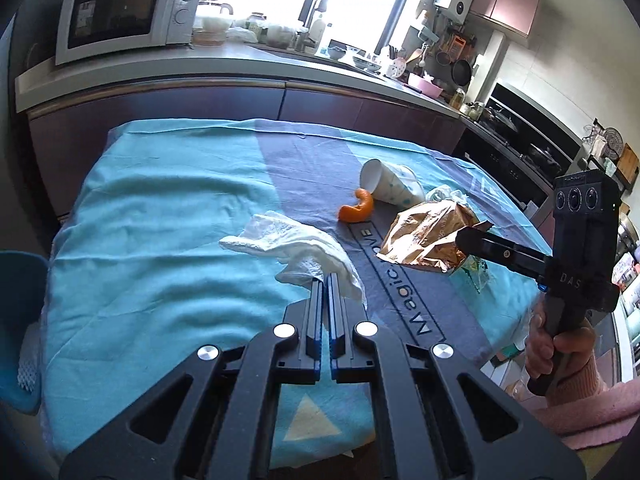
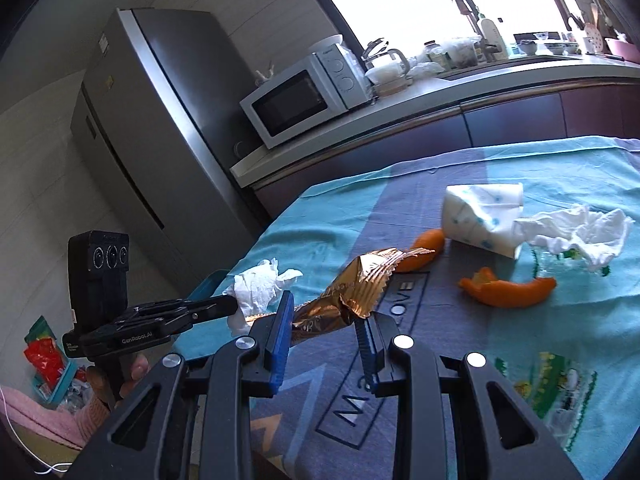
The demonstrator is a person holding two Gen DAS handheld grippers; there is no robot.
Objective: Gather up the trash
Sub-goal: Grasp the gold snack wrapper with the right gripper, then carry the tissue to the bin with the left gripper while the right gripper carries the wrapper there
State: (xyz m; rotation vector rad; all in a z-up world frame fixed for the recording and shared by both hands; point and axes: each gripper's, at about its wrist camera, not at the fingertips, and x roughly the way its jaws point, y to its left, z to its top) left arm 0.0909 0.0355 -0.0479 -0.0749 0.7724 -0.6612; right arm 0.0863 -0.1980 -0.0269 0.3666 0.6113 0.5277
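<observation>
Left gripper (image 1: pixel 325 280): jaws closed on a crumpled white tissue (image 1: pixel 296 246), lifted over the teal tablecloth (image 1: pixel 152 216). Right gripper (image 2: pixel 326 320): jaws narrowed around a gold foil wrapper (image 2: pixel 352 292). On the cloth: crushed paper cup (image 2: pixel 480 216) at the wrapper's two o'clock, orange peel (image 2: pixel 508 290) at three o'clock, second tissue (image 2: pixel 580 236) beyond it.

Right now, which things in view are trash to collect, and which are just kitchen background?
Trash:
white tissue
gold wrapper
paper cup
orange peel
second tissue

Background:
microwave
fridge
tablecloth
</observation>
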